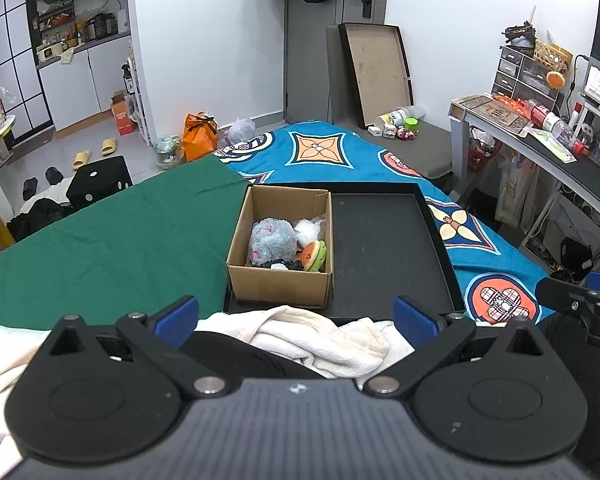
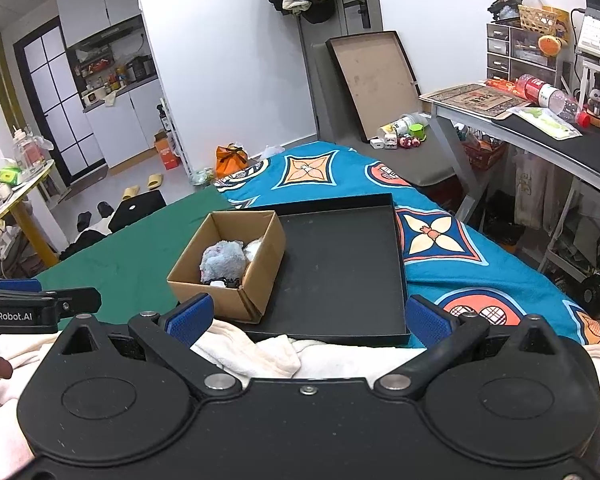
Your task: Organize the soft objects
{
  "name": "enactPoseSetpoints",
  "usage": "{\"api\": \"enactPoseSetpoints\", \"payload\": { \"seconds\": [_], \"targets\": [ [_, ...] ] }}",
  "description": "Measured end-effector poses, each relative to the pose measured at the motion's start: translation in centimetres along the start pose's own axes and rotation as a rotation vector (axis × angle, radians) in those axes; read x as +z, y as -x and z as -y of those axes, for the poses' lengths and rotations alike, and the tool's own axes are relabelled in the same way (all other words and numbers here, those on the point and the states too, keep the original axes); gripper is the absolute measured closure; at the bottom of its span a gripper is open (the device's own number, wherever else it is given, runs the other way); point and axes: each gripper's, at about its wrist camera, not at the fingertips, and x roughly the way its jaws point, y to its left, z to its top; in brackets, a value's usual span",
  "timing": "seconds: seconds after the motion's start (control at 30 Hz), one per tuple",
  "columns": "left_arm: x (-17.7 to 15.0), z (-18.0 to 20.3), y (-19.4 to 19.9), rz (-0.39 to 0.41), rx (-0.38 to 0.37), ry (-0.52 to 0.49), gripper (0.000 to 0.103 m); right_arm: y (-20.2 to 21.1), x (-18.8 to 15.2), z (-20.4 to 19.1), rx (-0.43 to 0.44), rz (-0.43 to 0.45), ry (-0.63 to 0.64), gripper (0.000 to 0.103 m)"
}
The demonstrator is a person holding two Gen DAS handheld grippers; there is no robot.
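two grippers hover side by side over the near edge of the bed. the left gripper (image 1: 296, 316) has its blue pads spread wide with nothing between them, and the right gripper (image 2: 306, 318) is spread just as wide, also holding nothing. under both lies one cream towel (image 1: 320, 340), bunched up just beside the tray (image 1: 388, 240). one black tray sits on the bed, and one cardboard box (image 1: 280, 284) stands in its left part. in the box i count one grey plush (image 1: 269, 241), one burger toy (image 1: 313, 257), one clear bag (image 1: 309, 231) and a small black-and-white piece too small to tell.
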Motion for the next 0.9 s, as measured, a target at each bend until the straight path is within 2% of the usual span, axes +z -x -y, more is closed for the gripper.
{"api": "enactPoseSetpoints", "payload": {
  "seconds": [0.9],
  "targets": [
    [-0.17,0.16,-0.74,-0.021,0.009,-0.017,0.001,-0.38,-0.22,-0.09,-0.008,-0.028,0.020,0.000]
  ]
}}
